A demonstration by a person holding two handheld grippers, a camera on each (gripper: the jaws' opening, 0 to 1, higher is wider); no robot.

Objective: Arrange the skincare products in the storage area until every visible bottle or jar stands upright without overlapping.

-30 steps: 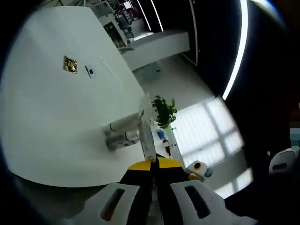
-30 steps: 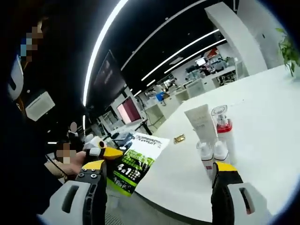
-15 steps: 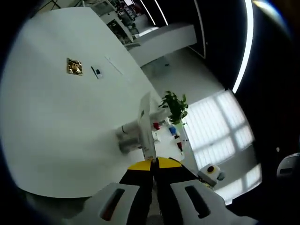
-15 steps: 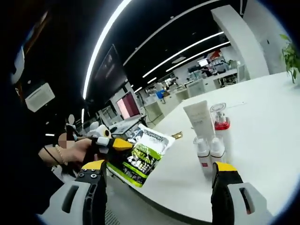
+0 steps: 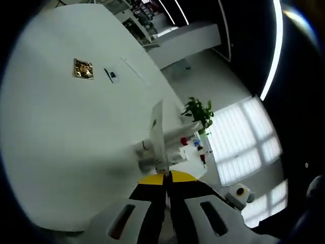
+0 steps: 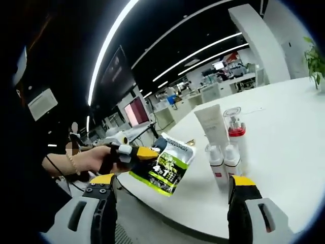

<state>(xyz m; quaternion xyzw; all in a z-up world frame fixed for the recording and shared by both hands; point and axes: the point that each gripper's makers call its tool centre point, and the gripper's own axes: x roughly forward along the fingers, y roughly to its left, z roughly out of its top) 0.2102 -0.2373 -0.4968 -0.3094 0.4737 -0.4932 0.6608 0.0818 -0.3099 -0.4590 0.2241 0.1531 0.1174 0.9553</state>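
White table (image 6: pixel 284 168) carries four upright bottles (image 6: pixel 223 145); left gripper (image 6: pixel 133 153) clamps the green pouch (image 6: pixel 170 165), not yet placed, while right gripper (image 6: pixel 170 201) hangs wide open

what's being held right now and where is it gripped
The left gripper pinches the green pouch by its edge, fingers closed on it. The right gripper is open, holding nothing.

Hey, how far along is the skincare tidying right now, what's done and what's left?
Done: the white tube, the red-collared pump bottle and two small white bottles stand upright on the white table. In hand: the left claw is shut on the green refill pouch, above the table edge. Left: standing it clear of the others.
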